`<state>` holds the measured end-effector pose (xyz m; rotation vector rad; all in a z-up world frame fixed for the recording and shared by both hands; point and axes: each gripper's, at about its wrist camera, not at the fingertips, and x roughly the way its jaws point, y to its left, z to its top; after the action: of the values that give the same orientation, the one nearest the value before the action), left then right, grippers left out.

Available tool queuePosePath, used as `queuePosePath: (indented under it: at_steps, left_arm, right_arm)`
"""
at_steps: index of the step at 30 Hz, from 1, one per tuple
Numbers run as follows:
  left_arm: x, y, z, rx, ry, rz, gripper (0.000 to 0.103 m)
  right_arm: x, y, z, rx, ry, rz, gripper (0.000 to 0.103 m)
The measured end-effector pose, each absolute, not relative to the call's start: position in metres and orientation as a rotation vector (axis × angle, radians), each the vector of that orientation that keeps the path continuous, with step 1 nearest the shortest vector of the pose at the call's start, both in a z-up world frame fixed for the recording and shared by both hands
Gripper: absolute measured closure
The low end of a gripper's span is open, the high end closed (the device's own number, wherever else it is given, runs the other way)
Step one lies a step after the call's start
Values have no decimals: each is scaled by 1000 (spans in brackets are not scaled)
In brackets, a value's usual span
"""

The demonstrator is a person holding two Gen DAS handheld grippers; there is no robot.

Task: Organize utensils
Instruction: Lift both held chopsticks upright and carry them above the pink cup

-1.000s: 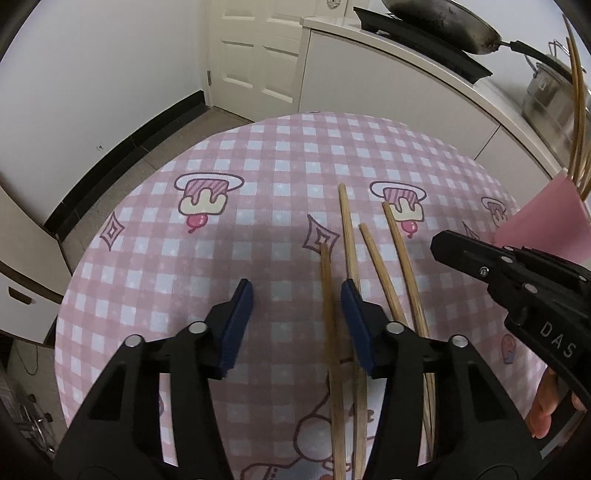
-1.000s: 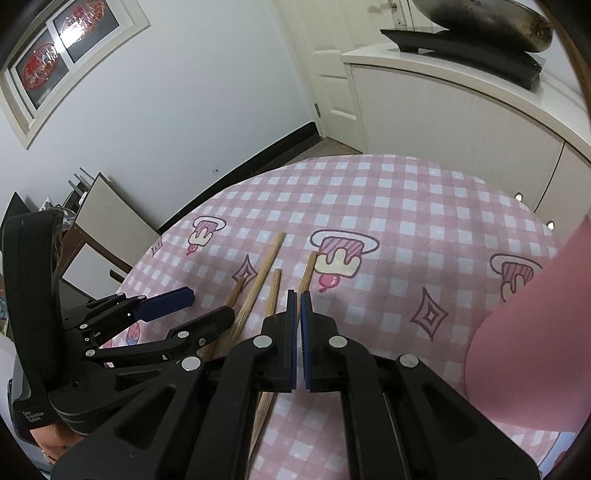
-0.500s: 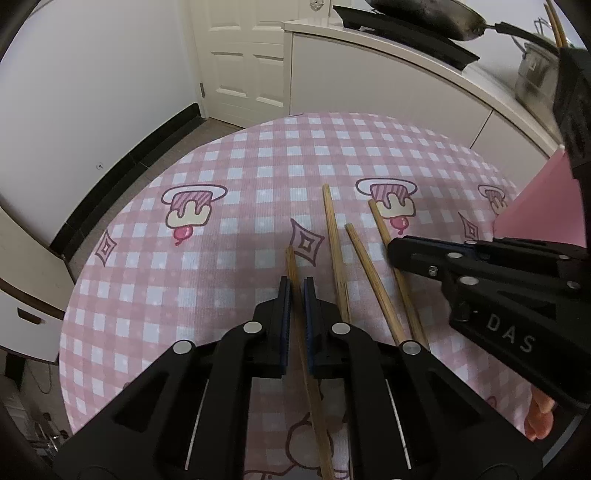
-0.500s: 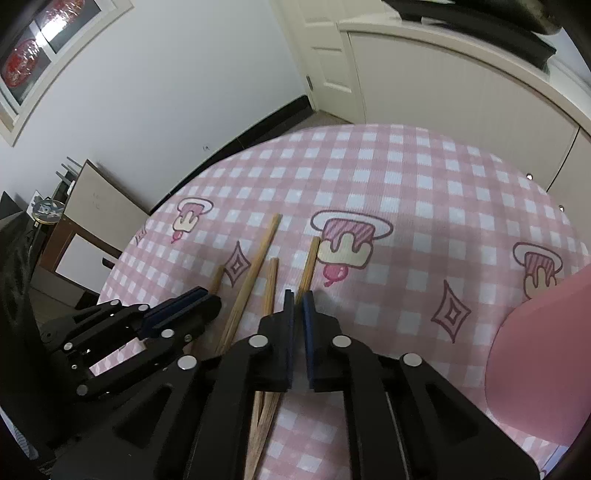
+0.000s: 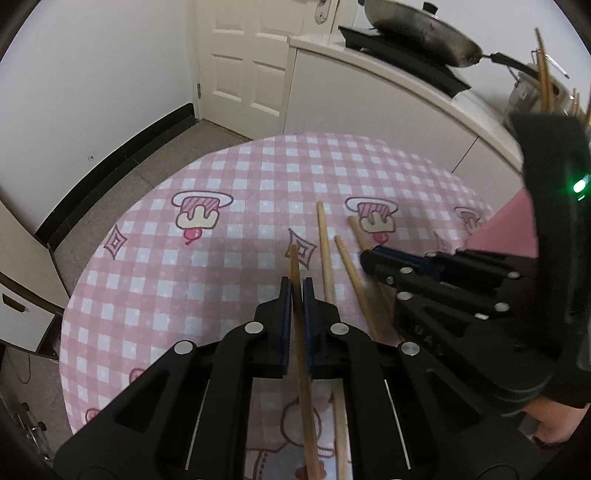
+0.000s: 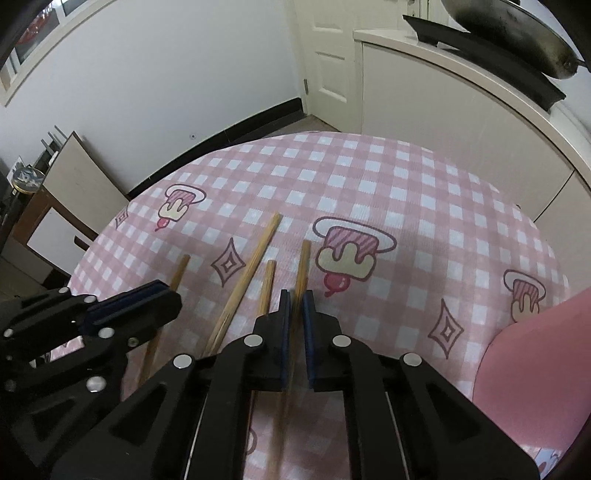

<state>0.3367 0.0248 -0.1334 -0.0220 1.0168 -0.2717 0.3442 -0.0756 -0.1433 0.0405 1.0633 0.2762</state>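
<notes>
Several wooden chopsticks lie side by side on the pink checked tablecloth (image 5: 258, 177). My left gripper (image 5: 296, 286) is shut on the leftmost chopstick (image 5: 294, 266), which runs back between its fingers. It also shows in the right wrist view (image 6: 179, 269). My right gripper (image 6: 294, 299) is shut on the rightmost chopstick (image 6: 303, 266), seen from the left wrist view (image 5: 373, 254) as a black arm at the right. Two more chopsticks (image 5: 325, 243) (image 5: 349, 266) lie between them.
A pink holder (image 6: 535, 369) stands at the right edge of the round table. Behind it is a white counter (image 5: 388, 88) with a wok (image 5: 417, 26) and a pot. A white door (image 5: 243, 55) and grey floor lie beyond the table's far edge.
My left gripper closed on the leftmost chopstick and has lifted its near part slightly. My right gripper moved forward and now clasps the rightmost chopstick.
</notes>
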Motion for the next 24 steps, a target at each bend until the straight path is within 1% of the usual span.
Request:
queuePosePath:
  at_steps: [4,13,24]
  left_arm:
    - [326,28,-115,-38,986,-290,97]
    - [289,29,-49,-86,849,-340,98]
    - [239,-5,8,-66,720,-411,98]
  right_arm:
    - [327,-80,-128,47,1009,298,99]
    - [279,-90,-62,58,840,366,99]
    - [220,-114,-2,49,679,383,99]
